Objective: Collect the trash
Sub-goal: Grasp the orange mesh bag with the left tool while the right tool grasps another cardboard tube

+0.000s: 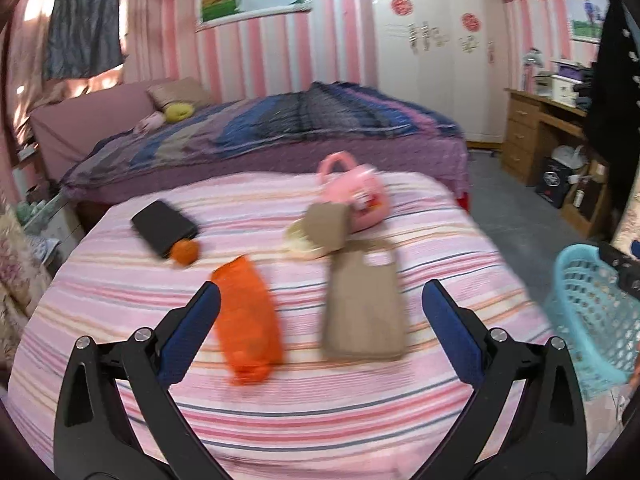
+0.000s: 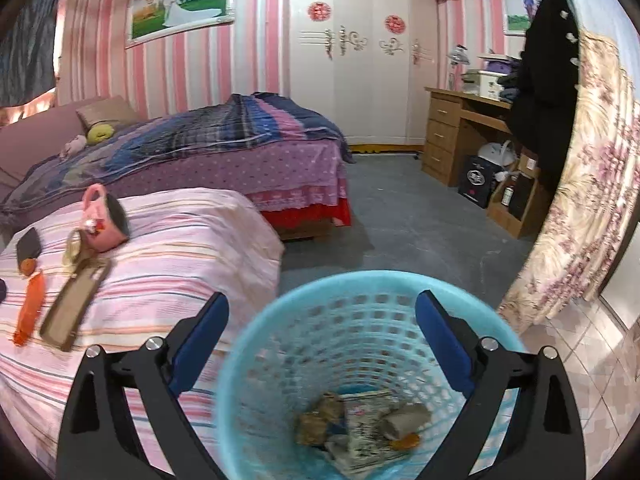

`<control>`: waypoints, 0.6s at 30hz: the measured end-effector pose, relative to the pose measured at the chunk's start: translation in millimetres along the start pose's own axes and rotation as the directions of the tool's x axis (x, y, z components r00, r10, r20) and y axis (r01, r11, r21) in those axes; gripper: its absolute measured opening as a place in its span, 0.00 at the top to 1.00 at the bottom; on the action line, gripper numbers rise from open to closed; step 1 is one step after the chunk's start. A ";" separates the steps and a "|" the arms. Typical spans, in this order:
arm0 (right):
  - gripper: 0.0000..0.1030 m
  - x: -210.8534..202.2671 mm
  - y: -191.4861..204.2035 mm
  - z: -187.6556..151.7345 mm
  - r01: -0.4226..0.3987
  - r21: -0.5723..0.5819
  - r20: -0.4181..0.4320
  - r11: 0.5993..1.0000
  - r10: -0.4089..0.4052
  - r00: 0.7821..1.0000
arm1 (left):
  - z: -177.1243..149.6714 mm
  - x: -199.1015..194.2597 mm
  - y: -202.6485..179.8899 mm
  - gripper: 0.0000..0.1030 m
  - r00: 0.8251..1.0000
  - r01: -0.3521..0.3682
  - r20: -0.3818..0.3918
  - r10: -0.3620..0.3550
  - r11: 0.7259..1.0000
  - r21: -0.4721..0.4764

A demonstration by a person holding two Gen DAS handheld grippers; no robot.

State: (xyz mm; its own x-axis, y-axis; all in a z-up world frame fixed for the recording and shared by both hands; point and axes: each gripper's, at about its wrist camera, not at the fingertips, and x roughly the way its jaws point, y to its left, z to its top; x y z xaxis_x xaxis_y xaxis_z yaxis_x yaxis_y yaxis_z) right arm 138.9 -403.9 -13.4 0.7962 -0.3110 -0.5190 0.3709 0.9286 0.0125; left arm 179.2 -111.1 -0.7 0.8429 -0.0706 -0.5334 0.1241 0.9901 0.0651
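My left gripper is open above the pink striped bed, nothing between its blue pads. Just ahead lie an orange wrapper and a flat brown paper bag. Farther off are a small orange ball, a black flat case, a round pale lid under a brown card and a pink toy handbag. My right gripper is open over the light blue plastic basket, which holds crumpled paper and wrappers. Nothing is between its fingers.
The basket stands on the floor right of the striped bed. A second bed with a purple and blue cover lies behind. A wooden desk, white wardrobe and floral curtain stand to the right.
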 end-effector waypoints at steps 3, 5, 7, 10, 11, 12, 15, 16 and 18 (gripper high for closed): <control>0.10 0.1 22.9 0.9 -0.026 -0.018 0.002 0.999 0.026 1.000 | -7.5 17.0 24.7 0.05 0.999 -0.029 -0.043 0.027 0.999 -0.041; 0.10 1.8 39.8 0.6 -0.050 -0.030 -0.002 0.998 0.050 0.999 | -13.7 30.5 39.1 0.05 0.996 -0.050 -0.075 0.045 0.997 -0.058; 0.10 4.0 49.8 -0.8 -0.062 -0.033 -0.009 0.997 0.062 0.998 | -19.9 46.0 49.0 0.06 0.991 -0.081 -0.111 0.074 0.995 -0.061; 0.10 6.2 68.8 -2.7 -0.086 -0.038 -0.028 0.996 0.085 0.996 | -25.5 69.3 64.7 0.07 0.980 -0.076 -0.193 0.054 0.991 -0.108; 0.10 5.6 74.6 -3.0 -0.088 -0.045 -0.029 0.995 0.087 0.996 | -27.1 75.4 70.1 0.09 0.975 -0.063 -0.219 0.032 0.989 -0.133; 0.10 6.6 84.5 -3.9 -0.091 -0.065 -0.032 0.994 0.089 0.996 | -28.0 79.1 72.3 0.13 0.971 -0.055 -0.238 0.018 0.987 -0.149; 0.10 9.5 99.3 -5.8 -0.097 -0.092 -0.039 0.991 0.093 0.995 | -31.0 88.7 73.1 0.25 0.959 -0.021 -0.281 -0.027 0.986 -0.168; 0.10 11.2 105.3 -6.9 -0.102 -0.101 -0.047 0.990 0.098 0.994 | -32.1 92.2 70.6 0.31 0.955 -0.013 -0.293 -0.034 0.987 -0.157; 0.10 13.5 112.7 -8.7 -0.113 -0.110 -0.061 0.988 0.107 0.992 | -32.9 94.7 63.9 0.39 0.952 -0.015 -0.306 -0.024 0.992 -0.123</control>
State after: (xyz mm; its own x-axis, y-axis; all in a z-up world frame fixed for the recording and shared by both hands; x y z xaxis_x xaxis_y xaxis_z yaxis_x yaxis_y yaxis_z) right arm 187.3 -301.7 -26.4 0.8005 -0.1971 -0.5659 0.2238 0.9744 -0.0228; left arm 249.7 -50.6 -74.7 0.6390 -0.0537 -0.7674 0.0461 0.9984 -0.0315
